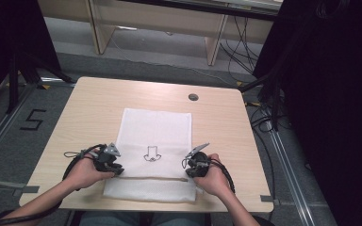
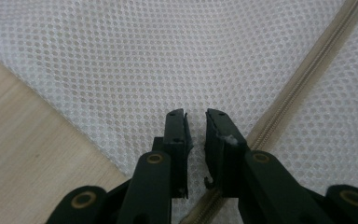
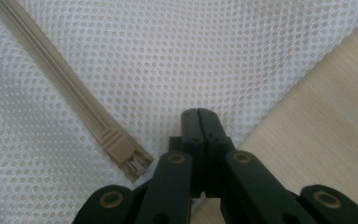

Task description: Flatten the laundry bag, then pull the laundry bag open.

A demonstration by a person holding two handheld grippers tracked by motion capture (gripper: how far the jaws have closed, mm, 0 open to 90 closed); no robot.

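Mesh laundry bag [image 1: 155,141] is laid flat on the table [image 1: 89,108], its near end between the two hands, with a beige zipper [image 1: 153,178] running across that end. Judged from this, a hold on the fabric at both near sides is being set up. The left gripper [image 2: 196,122] is seen with jaws narrowly apart over the mesh beside the zipper, nothing yet pressed. The right gripper [image 3: 200,120] is closed tight, fabric apparently pinched. Next, the left jaws must be closed squarely on mesh. The zipper's end stop [image 3: 121,151] is resolved from the right gripper view; the printed mark [image 1: 152,154] is seen from above.
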